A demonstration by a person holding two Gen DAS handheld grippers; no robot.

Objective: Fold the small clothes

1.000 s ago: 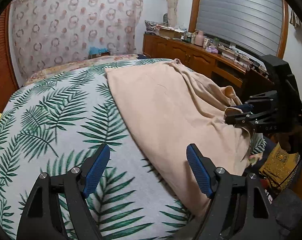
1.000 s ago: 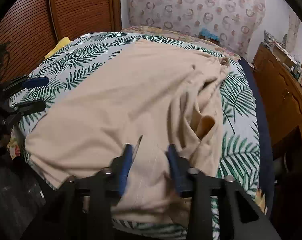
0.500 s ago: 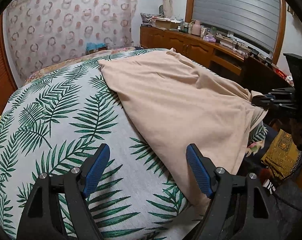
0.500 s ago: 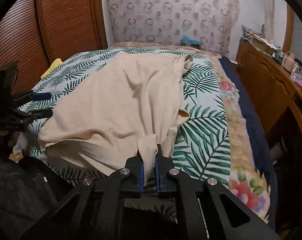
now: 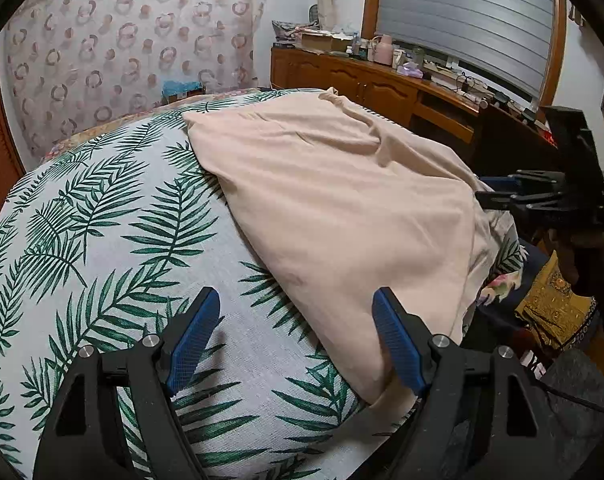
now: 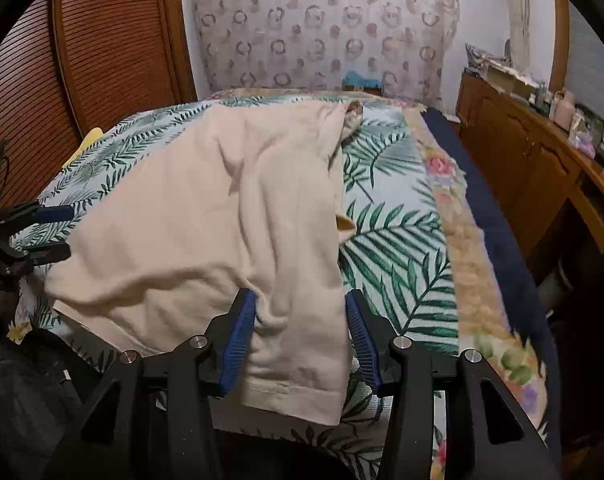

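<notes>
A beige garment (image 5: 334, 200) lies spread on the bed with a leaf-print cover (image 5: 101, 240). It also shows in the right wrist view (image 6: 205, 216), with its hem hanging over the near bed edge. My left gripper (image 5: 297, 332) is open, with the garment's near corner beside its right finger. My right gripper (image 6: 299, 320) is open, its jaws on either side of a hanging part of the garment. The right gripper also shows in the left wrist view (image 5: 502, 196) at the garment's far side. The left gripper shows in the right wrist view (image 6: 49, 232).
A wooden cabinet (image 5: 382, 88) with clutter on top runs along the right wall under a shuttered window (image 5: 462, 12). A wooden wardrobe (image 6: 101, 48) stands at the left. A patterned curtain (image 6: 322, 24) hangs behind the bed. Yellow patterned cloth (image 5: 554, 308) lies off the bed's edge.
My right gripper was shut on the garment's edge half a second ago; it has opened and the cloth now lies between its jaws. The left gripper has shifted slightly.
</notes>
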